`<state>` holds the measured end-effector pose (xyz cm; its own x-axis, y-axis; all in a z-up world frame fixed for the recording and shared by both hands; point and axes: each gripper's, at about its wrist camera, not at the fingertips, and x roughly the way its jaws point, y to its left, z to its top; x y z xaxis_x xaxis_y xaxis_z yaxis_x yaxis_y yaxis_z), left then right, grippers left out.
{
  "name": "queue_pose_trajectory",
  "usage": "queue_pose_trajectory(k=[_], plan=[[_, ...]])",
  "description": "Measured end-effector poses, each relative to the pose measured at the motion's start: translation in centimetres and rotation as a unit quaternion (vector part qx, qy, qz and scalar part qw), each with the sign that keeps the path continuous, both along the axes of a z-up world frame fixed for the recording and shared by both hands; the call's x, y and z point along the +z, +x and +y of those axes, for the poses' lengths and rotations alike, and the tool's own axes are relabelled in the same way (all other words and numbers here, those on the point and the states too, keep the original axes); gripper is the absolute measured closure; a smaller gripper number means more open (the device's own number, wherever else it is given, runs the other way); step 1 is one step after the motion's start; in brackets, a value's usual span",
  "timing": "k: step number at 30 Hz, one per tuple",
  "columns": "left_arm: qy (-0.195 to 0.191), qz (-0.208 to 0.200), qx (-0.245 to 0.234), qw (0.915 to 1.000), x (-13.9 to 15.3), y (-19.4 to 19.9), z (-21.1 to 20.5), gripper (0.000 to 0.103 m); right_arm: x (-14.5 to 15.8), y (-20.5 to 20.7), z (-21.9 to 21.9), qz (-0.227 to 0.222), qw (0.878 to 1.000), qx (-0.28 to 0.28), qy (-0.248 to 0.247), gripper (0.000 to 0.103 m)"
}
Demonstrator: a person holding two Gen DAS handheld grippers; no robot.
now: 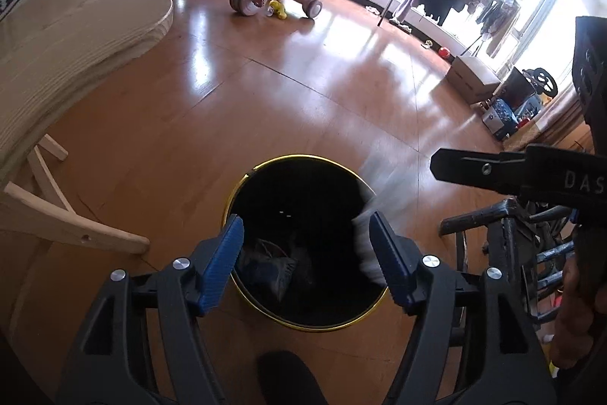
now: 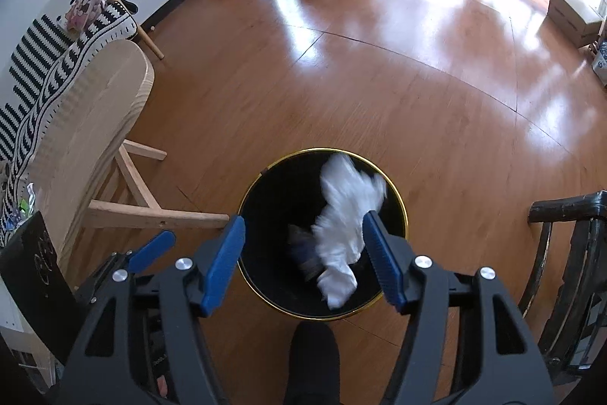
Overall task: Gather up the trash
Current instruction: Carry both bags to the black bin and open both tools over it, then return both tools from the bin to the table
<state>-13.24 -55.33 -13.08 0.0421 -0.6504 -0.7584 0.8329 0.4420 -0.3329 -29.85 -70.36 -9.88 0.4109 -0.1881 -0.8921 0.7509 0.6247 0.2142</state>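
While both claws hang spread over the bin [image 2: 265,188] — right claw [image 2: 303,262], left claw [image 1: 306,262], nothing pinched | white tissue [image 2: 343,215] blurred at its mouth | step: drop, we judge | next: seek more trash — table [image 1: 68,37] beyond

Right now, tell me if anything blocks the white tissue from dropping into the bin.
Nothing visible does. The white tissue is blurred over the open mouth of the black bin, beside the right gripper, whose jaws stand apart.
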Motion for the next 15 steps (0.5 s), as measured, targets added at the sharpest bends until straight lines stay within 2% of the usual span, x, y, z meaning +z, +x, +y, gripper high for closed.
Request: queue_pose_trajectory(k=[2, 5, 9, 15], plan=[[0.002, -0.002, 0.006, 1.0, 0.2, 0.2, 0.2, 0.034, 0.2, 0.2, 0.2, -0.001, 1.0, 0.0, -0.003, 0.039], [-0.001, -0.008, 0.016, 0.9998, 0.8, 0.6, 1.1, 0.025, 0.8, 0.9, 0.9, -0.008, 1.0, 0.004, -0.011, 0.03], [-0.004, -0.029, 0.038, 0.9988, 2.8, 1.9, 3.6, 0.013, 2.5, 2.7, 2.5, -0.023, 0.999, 0.021, -0.031, 0.027], [0.01, -0.064, 0.115, 0.9912, 6.5, 5.9, 10.4, 0.01, 6.1, 7.1, 7.3, -0.073, 0.994, 0.06, -0.063, 0.018]])
